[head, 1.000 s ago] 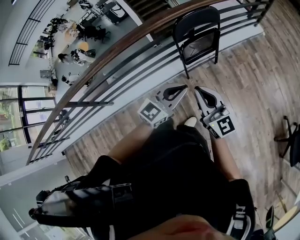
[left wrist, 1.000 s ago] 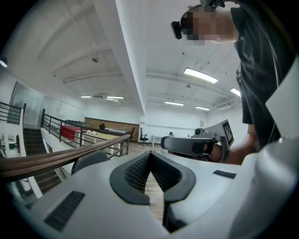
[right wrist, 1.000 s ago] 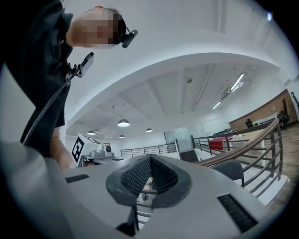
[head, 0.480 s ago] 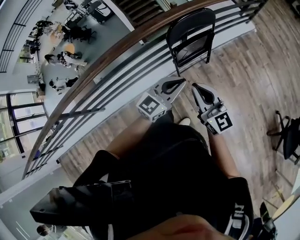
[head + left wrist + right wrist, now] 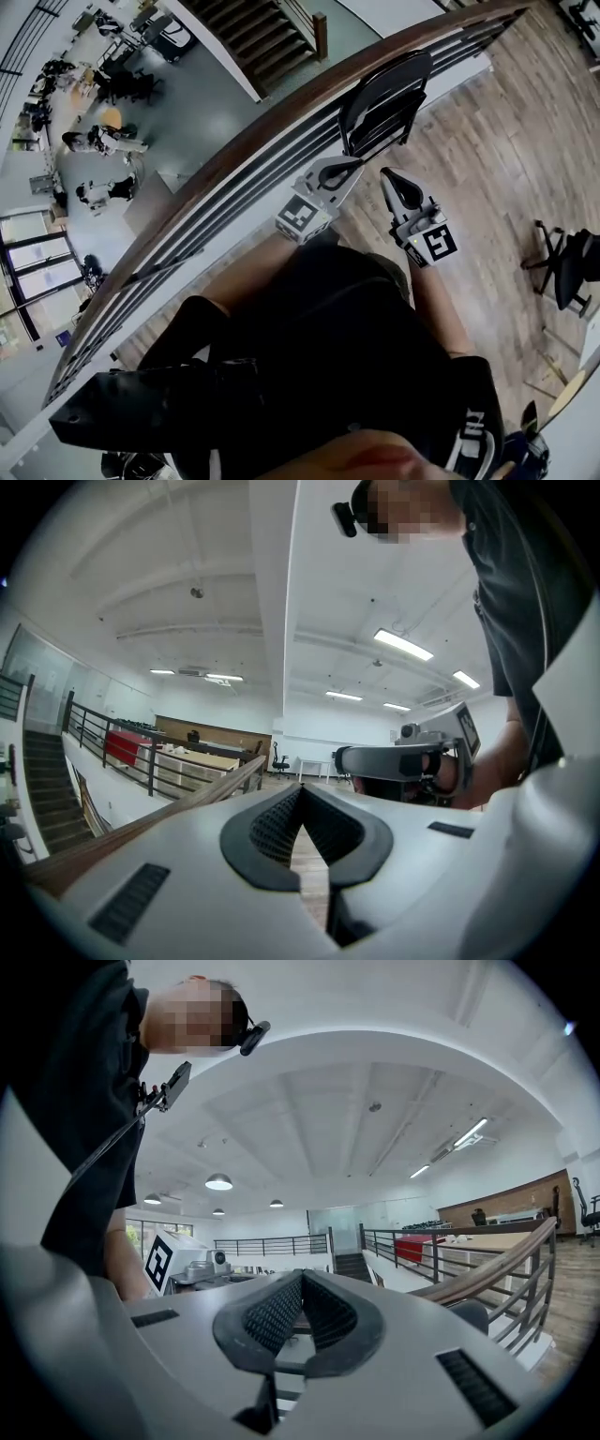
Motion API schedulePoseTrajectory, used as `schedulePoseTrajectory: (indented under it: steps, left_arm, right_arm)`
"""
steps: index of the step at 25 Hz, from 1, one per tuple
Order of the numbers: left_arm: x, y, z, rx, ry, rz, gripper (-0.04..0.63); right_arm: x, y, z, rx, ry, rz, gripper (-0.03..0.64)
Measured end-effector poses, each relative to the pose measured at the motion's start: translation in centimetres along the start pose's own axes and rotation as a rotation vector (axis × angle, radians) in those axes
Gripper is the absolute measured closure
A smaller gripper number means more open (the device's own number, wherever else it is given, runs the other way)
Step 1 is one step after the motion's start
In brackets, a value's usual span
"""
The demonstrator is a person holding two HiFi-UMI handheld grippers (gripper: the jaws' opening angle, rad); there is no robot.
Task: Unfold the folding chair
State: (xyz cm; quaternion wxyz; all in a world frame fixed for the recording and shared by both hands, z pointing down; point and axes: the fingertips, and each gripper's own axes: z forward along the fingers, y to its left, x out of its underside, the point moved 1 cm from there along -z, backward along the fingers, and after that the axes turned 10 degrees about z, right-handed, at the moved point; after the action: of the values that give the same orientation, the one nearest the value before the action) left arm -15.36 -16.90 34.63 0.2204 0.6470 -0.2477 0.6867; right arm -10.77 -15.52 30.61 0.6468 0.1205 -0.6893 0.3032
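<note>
The black folding chair [image 5: 384, 101] leans folded and upright against the balcony railing, at the top middle of the head view. Both grippers are held out level toward it, side by side, and touch nothing. My left gripper [image 5: 356, 163] is shut and empty, with its tip just below the chair's lower left leg. A little to its right my right gripper [image 5: 388, 174] is also shut and empty, near the foot of the chair. In the left gripper view the jaws [image 5: 301, 790] meet at the tip. The right gripper view shows its own jaws [image 5: 302, 1277] closed likewise.
A railing with a wooden handrail [image 5: 234, 141] and dark bars runs diagonally across, with a drop to a lower floor and a staircase [image 5: 248, 37] behind it. A black office chair [image 5: 564, 267] stands at the right on the plank floor [image 5: 487, 159].
The person has walked toward the railing. Both shut grippers have come closer to the folded chair, which now stands just ahead of their tips.
</note>
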Motion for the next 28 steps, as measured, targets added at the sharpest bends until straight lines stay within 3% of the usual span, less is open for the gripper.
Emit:
schedulePoseTrajectory:
  steps: [9, 21, 28]
  left_arm:
    - [5.9, 6.1, 1.6, -0.033, 0.025, -0.026, 0.591]
    - [16.5, 12.2, 5.2, -0.137, 0.166, -0.12, 0.588]
    - [20.2, 12.9, 8.0, -0.17, 0.225, -0.117, 0.506]
  right_arm:
    - [2.1, -2.8, 5.9, 0.049, 0.058, -0.004, 0.609]
    - [3.0, -4.9, 6.8, 0.101, 0.08, 0.048, 0.609]
    - [3.3, -6.2, 6.4, 0.106, 0.071, 0.081, 0.609]
